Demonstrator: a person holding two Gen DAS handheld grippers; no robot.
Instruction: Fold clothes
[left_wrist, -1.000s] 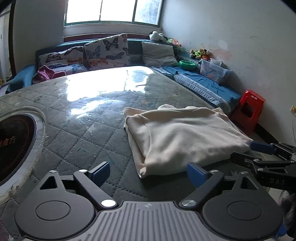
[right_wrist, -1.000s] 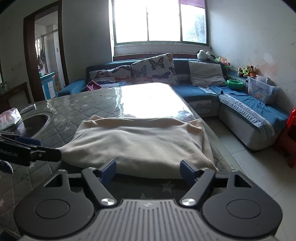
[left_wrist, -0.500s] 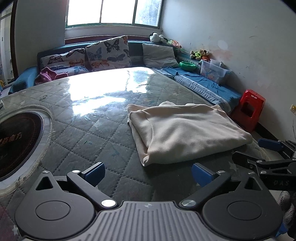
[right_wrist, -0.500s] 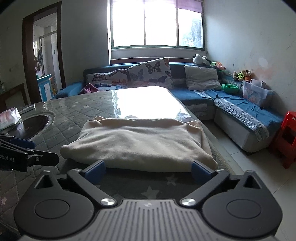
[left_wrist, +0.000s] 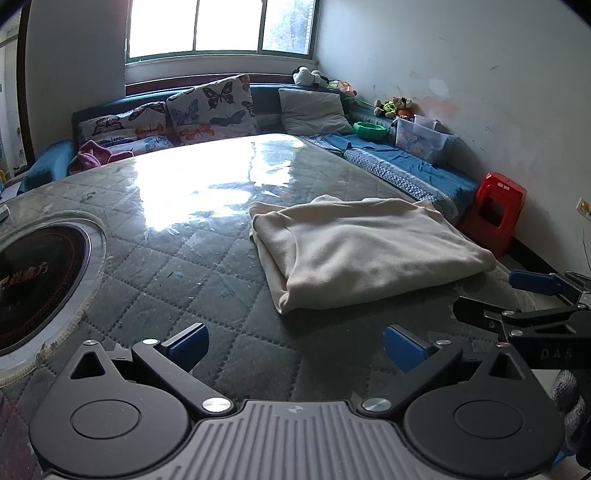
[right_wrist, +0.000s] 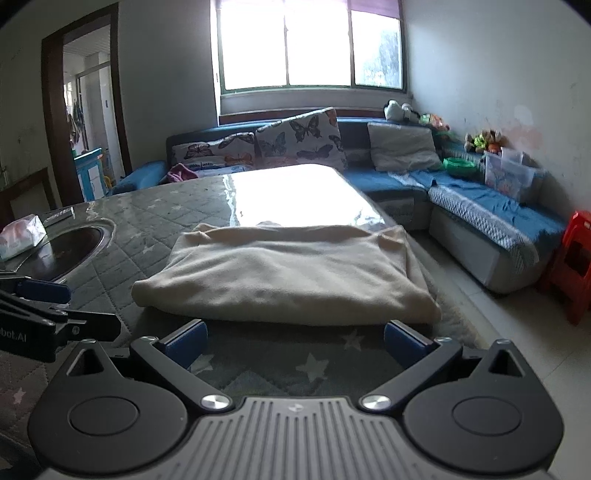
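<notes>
A cream garment lies folded into a thick rectangle on the quilted grey table cover, near the table's right edge. My left gripper stands open, a short way back from the garment's near left corner, with nothing between its blue pads. In the right wrist view the same garment lies just beyond my right gripper, which is open and holds nothing. Each gripper shows in the other's view: the right gripper at the right, the left gripper at the left.
A round dark cooktop is set into the table on the left, with a tissue pack beside it. A blue sofa with cushions wraps the far and right sides. A red stool stands on the floor by the wall.
Both grippers have drawn back a little from the garment's near edge and their jaws have spread wider. The garment has stayed where it lay.
</notes>
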